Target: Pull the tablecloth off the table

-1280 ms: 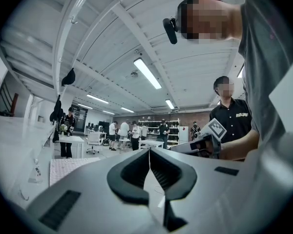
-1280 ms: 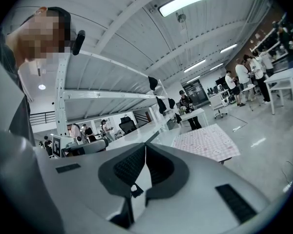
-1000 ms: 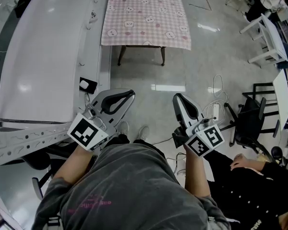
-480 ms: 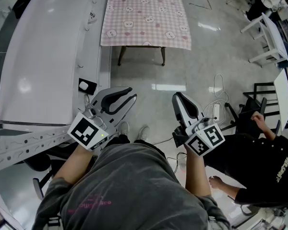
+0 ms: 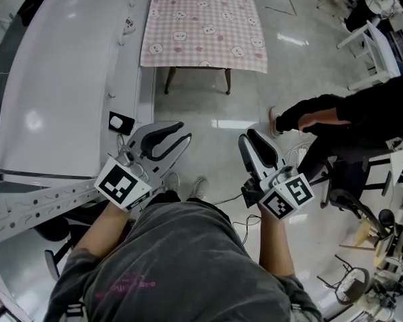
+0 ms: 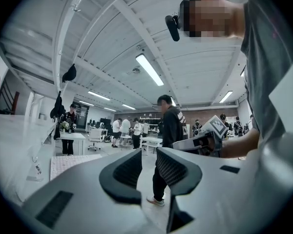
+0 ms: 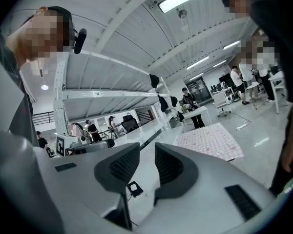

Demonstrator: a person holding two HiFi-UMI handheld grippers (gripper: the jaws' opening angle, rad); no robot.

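Note:
The pink checked tablecloth lies spread over a small table with dark legs, far ahead of me on the shiny floor. It also shows low in the left gripper view as the tablecloth, and in the right gripper view as the tablecloth. My left gripper and right gripper are held side by side over the floor, well short of the table. The left gripper stands open with a narrow gap and nothing in it. The right gripper is likewise open and empty.
A long white bench runs along my left, with a small black box on the floor at its foot. A person in black walks across at my right, near a chair and floor cables. More people and white desks stand far back.
Both grippers' jaws, pressed together before, now stand slightly apart. The person in black at my right has got up and is crossing in front of me.

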